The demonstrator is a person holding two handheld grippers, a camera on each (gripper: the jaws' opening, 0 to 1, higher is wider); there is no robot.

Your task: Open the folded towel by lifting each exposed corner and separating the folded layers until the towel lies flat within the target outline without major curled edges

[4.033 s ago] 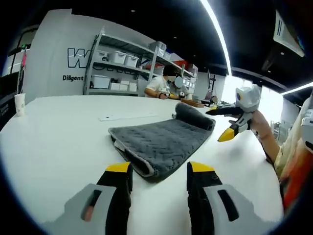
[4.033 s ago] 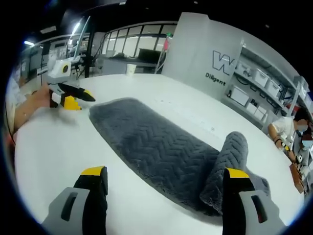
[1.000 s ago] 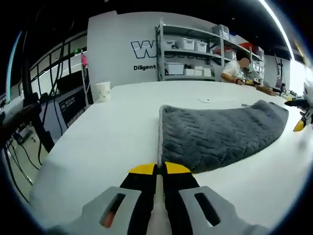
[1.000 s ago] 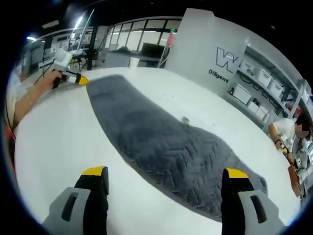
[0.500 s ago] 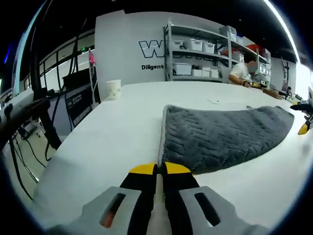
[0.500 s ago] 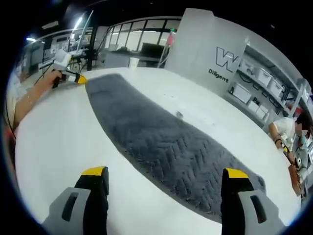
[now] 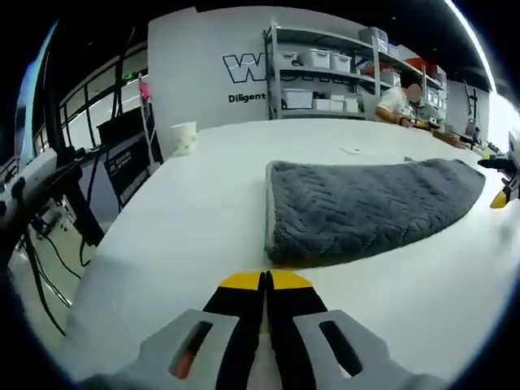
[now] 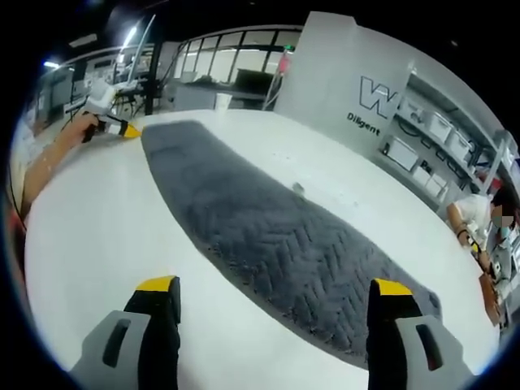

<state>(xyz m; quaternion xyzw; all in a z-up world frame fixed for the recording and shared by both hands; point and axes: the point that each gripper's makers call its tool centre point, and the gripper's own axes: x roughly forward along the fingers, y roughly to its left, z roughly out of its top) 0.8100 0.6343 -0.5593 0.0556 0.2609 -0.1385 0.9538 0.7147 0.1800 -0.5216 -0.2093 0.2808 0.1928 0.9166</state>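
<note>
Left gripper view: left gripper (image 7: 266,280) low in front, yellow-tipped jaws pressed together with nothing between them, resting just short of the towel (image 7: 366,207) and apart from it. Towel spread as one long grey strip on the white table (image 7: 187,211), near short edge square and slightly raised, pale trim along that edge. Plush pile, herringbone ribs, soft and thick, likely to drag rather than slide. Right gripper (image 7: 504,191) at the far right, beside the towel's far end. Paper cup (image 7: 184,138) well off to the left; shelving with white bins (image 7: 325,81) against the back wall, a seated person (image 7: 398,101) beyond.

Right gripper view: right gripper (image 8: 272,292) with jaws spread wide, nothing held, hovering over bare table just beside the towel's (image 8: 268,236) long edge. Towel running diagonally from near right to far left, seemingly flat, no roll or curl visible along its length; a small pale speck (image 8: 299,188) on the table near its upper edge. Left gripper (image 8: 110,122) at the far corner, in a hand (image 8: 77,130), tip next to that corner; contact not clear. No target outline to be made out on the table.

By judgement: unrolling looks done, step in hand a final check and smoothing. Whether a fold remains lengthwise hard to say; if so, next move calls for pinching a corner of the upper layer alone and peeling it sideways.
</note>
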